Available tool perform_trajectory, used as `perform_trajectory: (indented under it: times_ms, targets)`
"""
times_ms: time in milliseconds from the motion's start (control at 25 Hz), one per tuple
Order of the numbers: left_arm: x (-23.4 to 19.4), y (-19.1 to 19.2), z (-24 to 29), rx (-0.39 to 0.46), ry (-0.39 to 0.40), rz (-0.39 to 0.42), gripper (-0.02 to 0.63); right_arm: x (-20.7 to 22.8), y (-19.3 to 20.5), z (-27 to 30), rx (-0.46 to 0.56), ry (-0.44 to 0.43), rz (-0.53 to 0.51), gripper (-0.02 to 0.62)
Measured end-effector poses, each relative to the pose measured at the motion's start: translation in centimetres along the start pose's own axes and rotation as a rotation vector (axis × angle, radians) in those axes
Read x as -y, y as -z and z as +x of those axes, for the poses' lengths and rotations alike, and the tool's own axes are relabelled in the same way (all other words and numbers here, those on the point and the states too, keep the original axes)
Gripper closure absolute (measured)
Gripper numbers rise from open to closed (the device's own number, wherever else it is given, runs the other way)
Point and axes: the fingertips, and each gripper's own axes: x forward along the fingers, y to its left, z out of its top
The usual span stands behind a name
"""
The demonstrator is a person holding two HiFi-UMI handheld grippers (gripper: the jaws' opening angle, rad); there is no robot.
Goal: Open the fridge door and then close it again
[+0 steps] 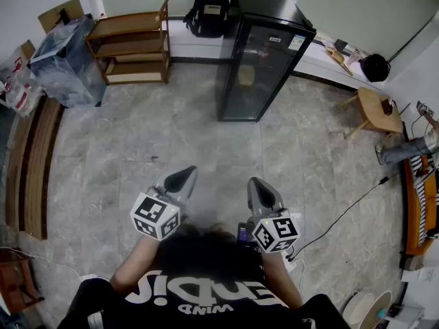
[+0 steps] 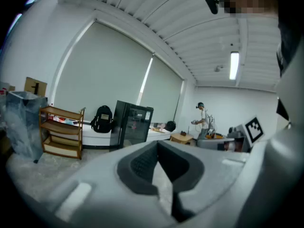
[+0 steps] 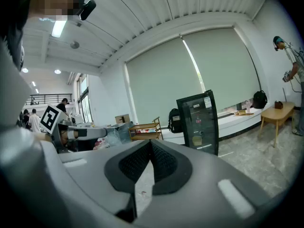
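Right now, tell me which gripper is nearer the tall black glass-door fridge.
Right, narrowly. The right gripper sits almost straight in front of the black glass-door fridge; the left gripper is offset to the left. Both are far from it.

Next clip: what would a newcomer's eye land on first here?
The tall black glass-door fridge stands against the far wall, door shut, well across the tiled floor from the person. Nearer, the left gripper and right gripper stick out side by side, both shut and empty. In the head view, a wooden shelf and a black backpack sit left of the fridge.
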Motion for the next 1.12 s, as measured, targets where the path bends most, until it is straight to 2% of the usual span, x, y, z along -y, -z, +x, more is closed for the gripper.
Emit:
perform_trajectory:
  times_ms: [480, 840, 1120]
  targets:
    - [-2.0, 0.1, -0.3, -0.007, 0.018, 0.006, 0.604, -2.0, 0.0, 1.7, 0.002, 0.003, 0.0, 0.598]
    - [-5.1, 1.1, -1.4, -0.029, 0.037, 0.021, 0.604, -3.9, 1.5, 3.1, 0.014, 0.075, 0.009, 0.598]
    - [-6.3, 1.1, -0.3, -0.033, 0.057, 0.021, 0.604, -2.9, 1.6, 3.7, 0.025, 0.118, 0.016, 0.598]
